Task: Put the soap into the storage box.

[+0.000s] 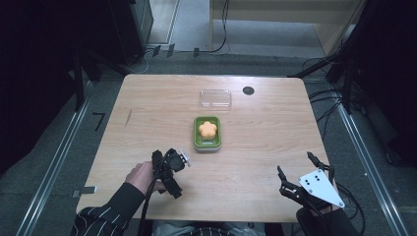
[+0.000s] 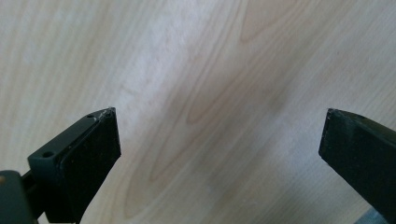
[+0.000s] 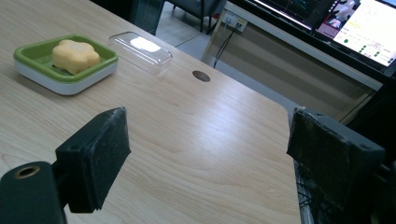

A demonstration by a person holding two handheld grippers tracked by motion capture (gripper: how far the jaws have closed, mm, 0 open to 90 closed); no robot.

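At the table's centre sits the soap [image 1: 207, 129] in its green dish [image 1: 207, 144], so the left gripper [image 1: 183, 158], spread empty like the right gripper [image 1: 296, 167], should approach toward one o'clock, squarely.

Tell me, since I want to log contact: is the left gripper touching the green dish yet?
Apart. In the high view, bare table lies between the left gripper and the green dish. The left gripper view shows open jaws over bare wood.
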